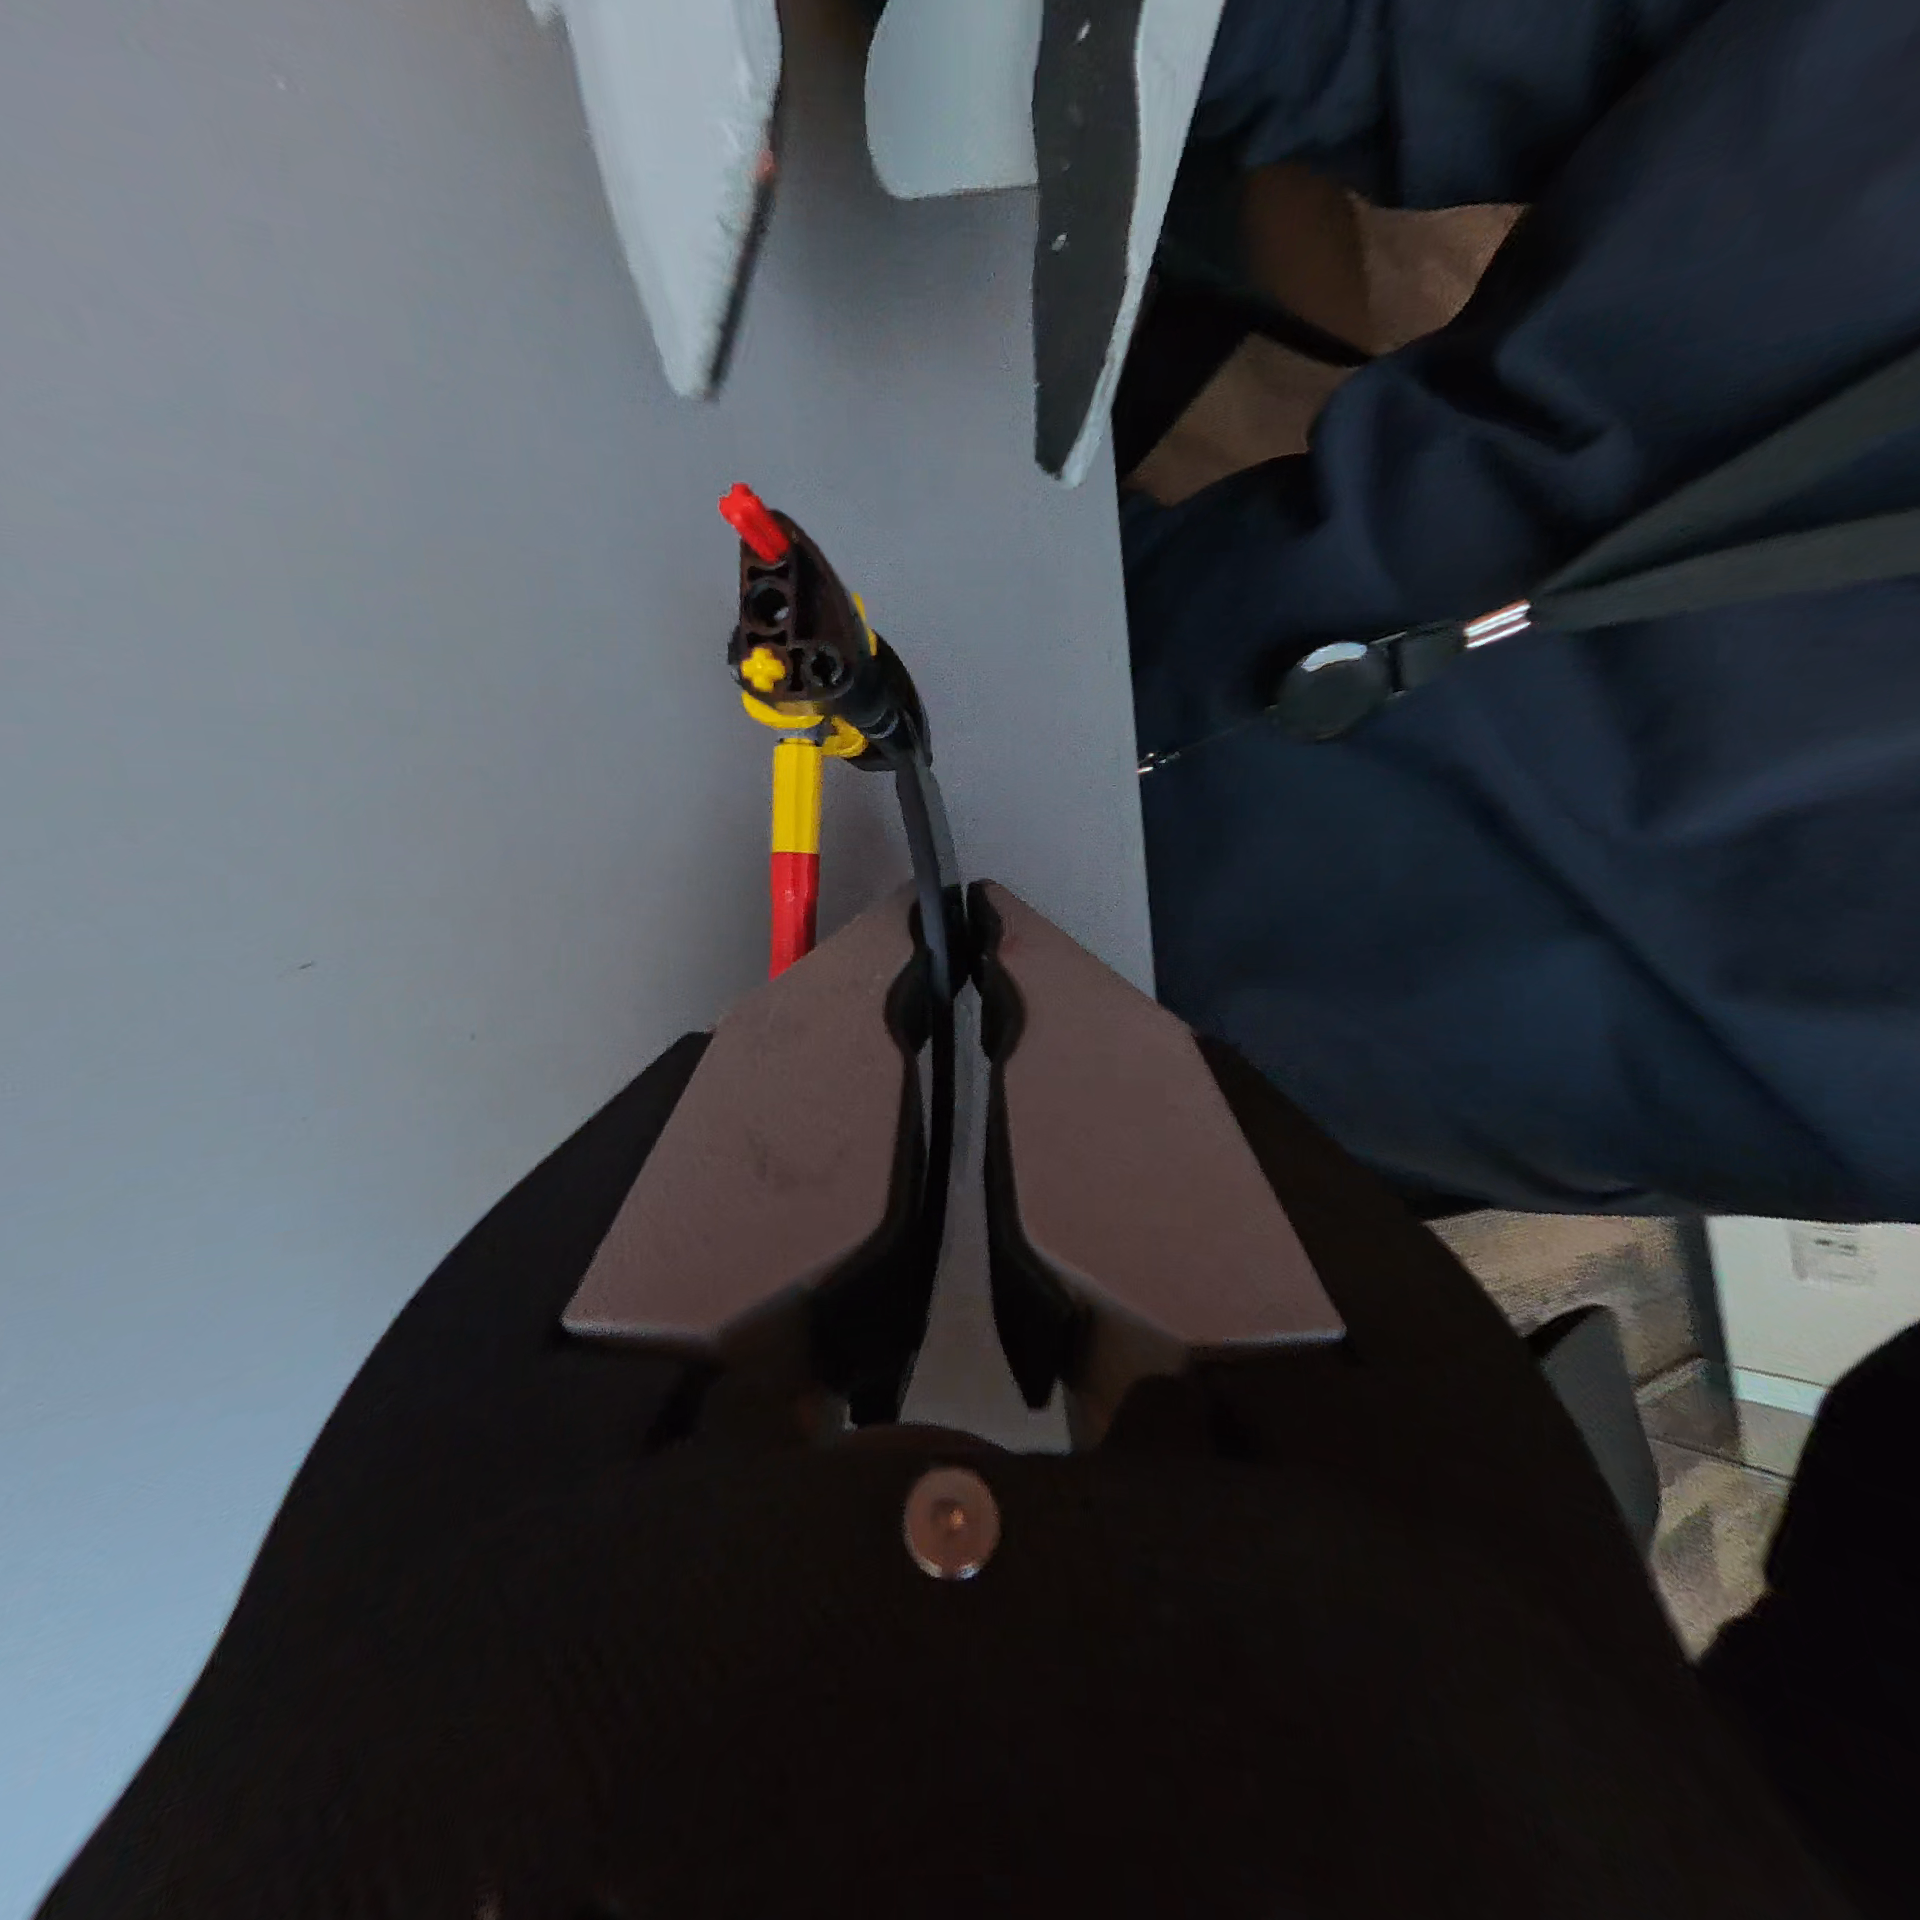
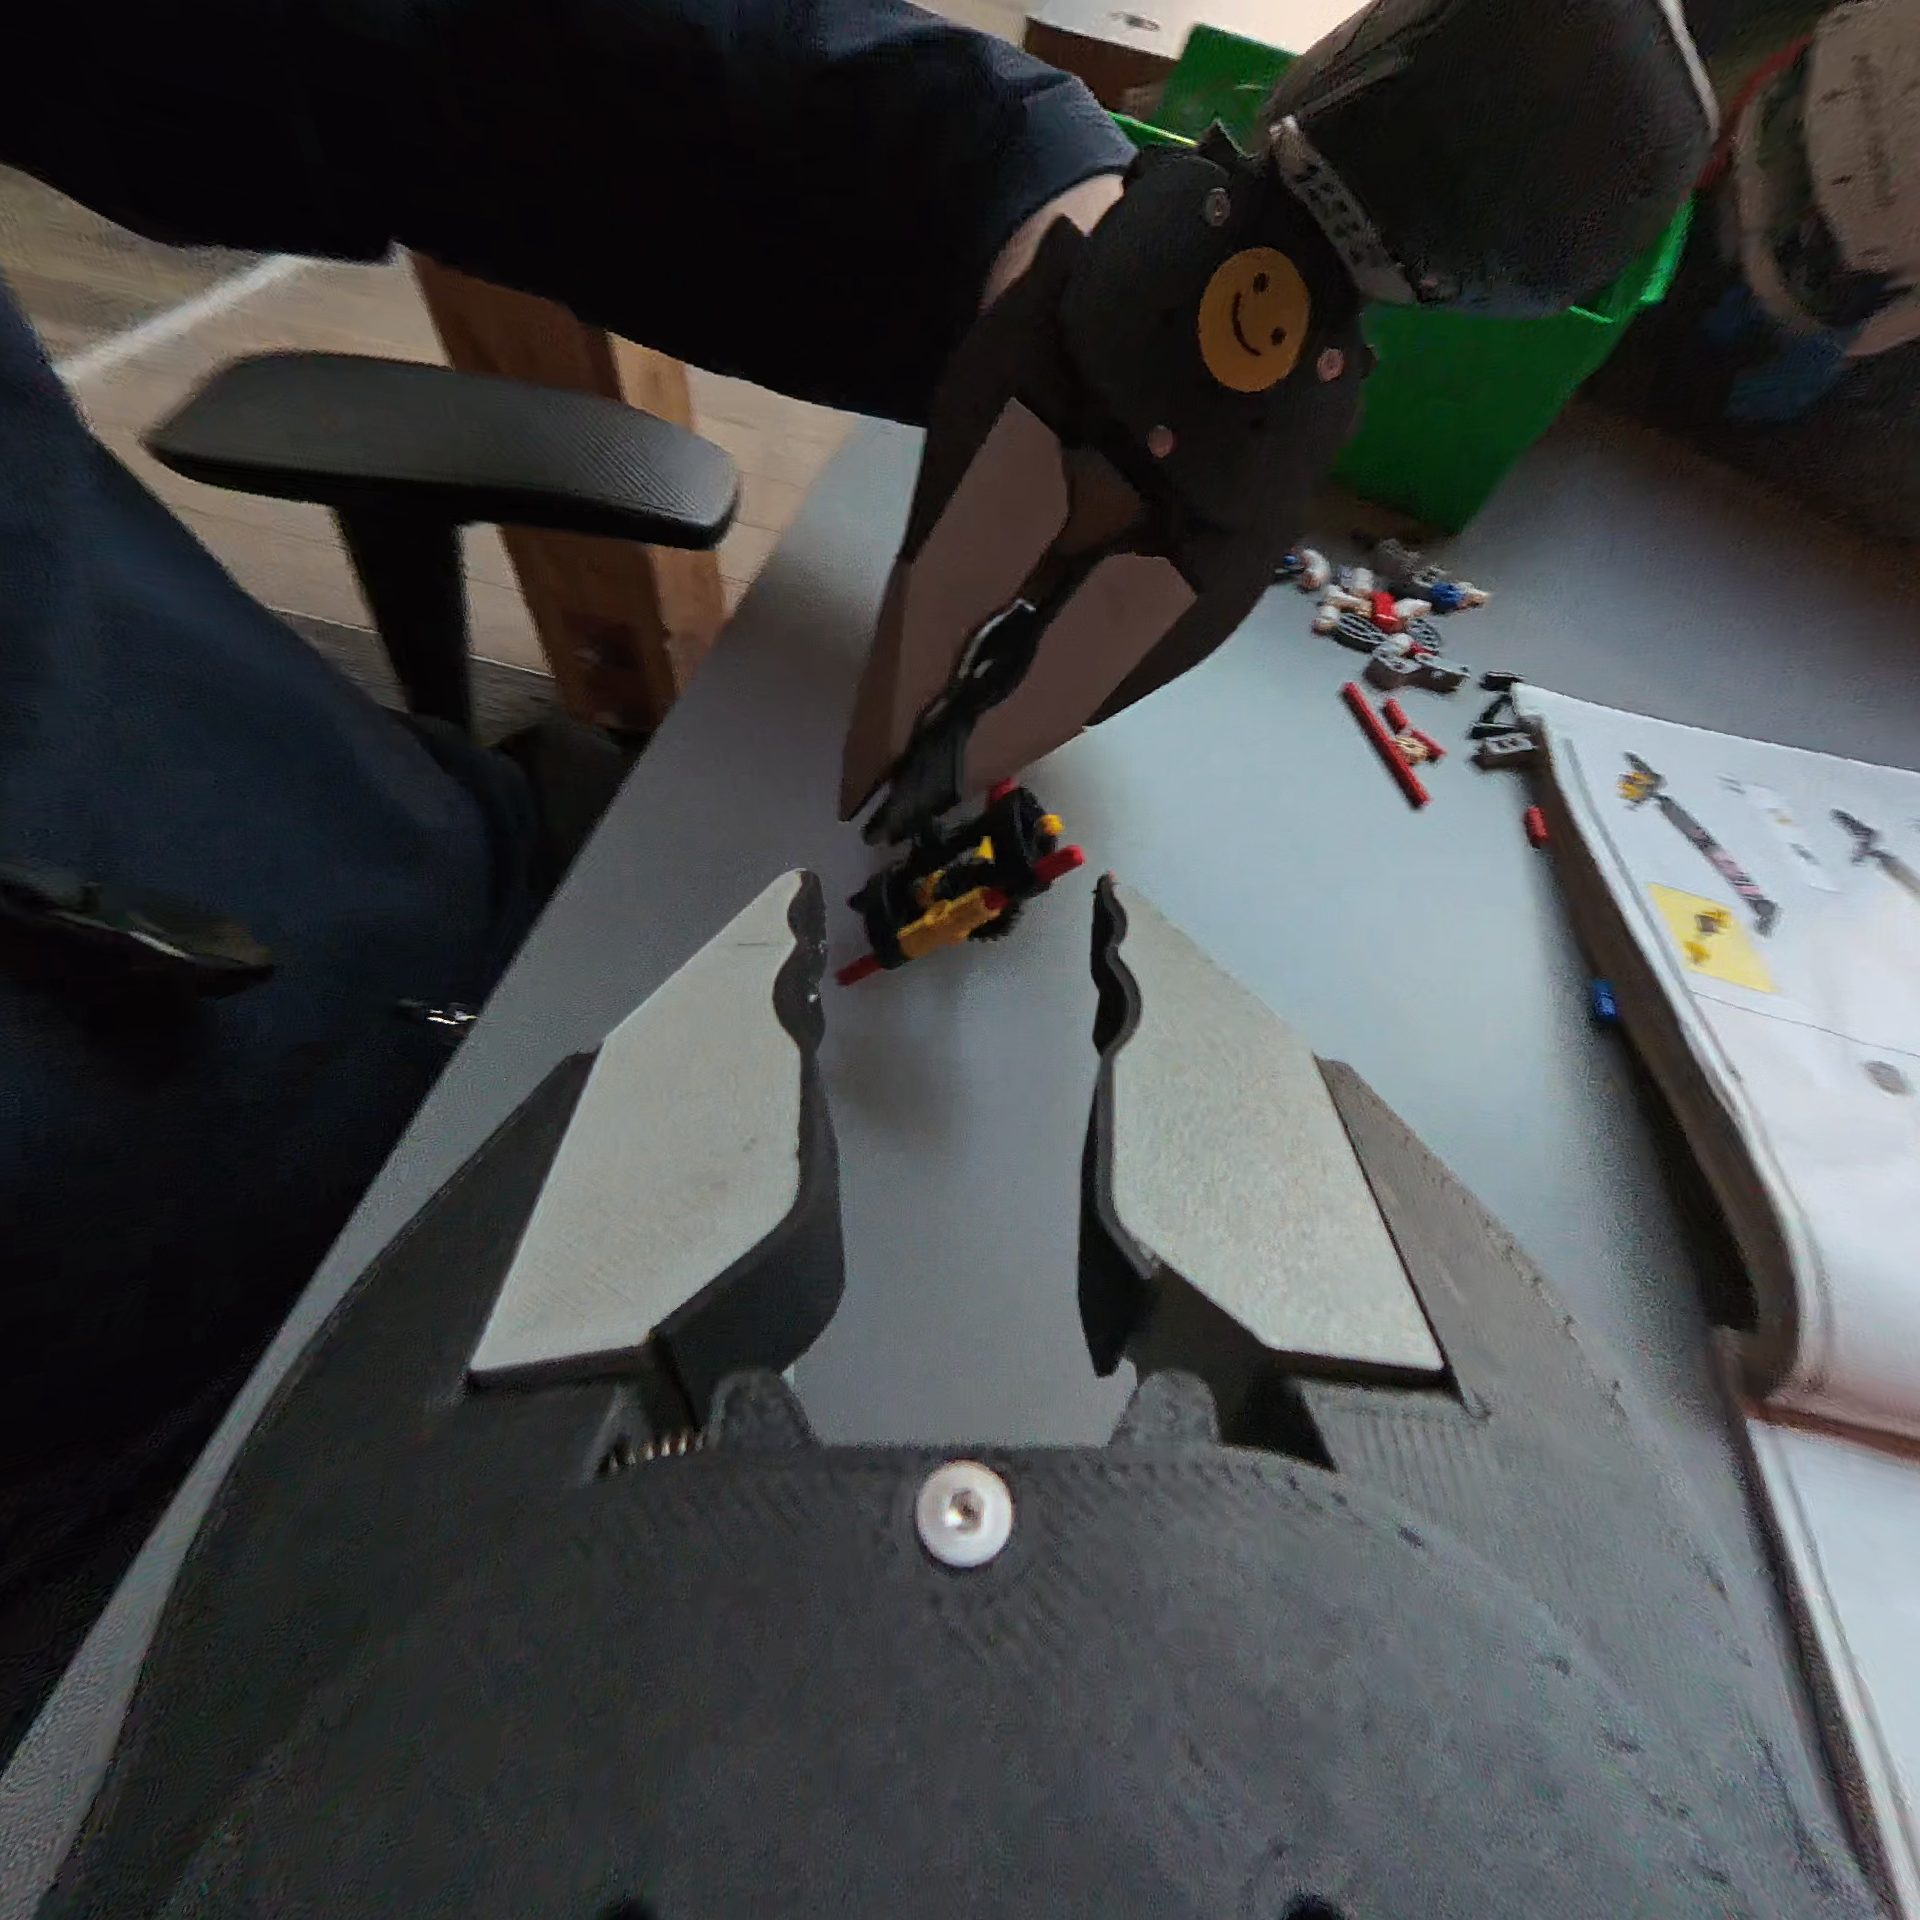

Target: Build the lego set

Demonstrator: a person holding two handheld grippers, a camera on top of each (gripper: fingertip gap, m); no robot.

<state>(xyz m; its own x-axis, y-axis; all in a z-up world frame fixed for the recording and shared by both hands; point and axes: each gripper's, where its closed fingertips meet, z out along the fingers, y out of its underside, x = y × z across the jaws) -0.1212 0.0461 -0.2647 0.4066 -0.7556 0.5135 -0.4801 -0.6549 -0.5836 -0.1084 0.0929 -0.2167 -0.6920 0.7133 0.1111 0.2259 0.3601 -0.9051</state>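
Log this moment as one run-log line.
left gripper: shut on black strip of brick model | right gripper: open, nothing held, just short of model | model on grey table

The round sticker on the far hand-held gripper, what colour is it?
Yellow sticker with a dark smiley face, clearest in the right wrist view.

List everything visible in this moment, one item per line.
Brick assembly: one, black, yellow and red, on the table near its edge.
Loose bricks: a scatter, mixed colours, far right of the table.
Booklet: one, white, open, right edge.
Bin: one, green, at the back.
Table: one, grey.
Chair armrest: one, black, left.
Left gripper: shut on a black curved piece of the assembly.
Right gripper: open, just short of the assembly.
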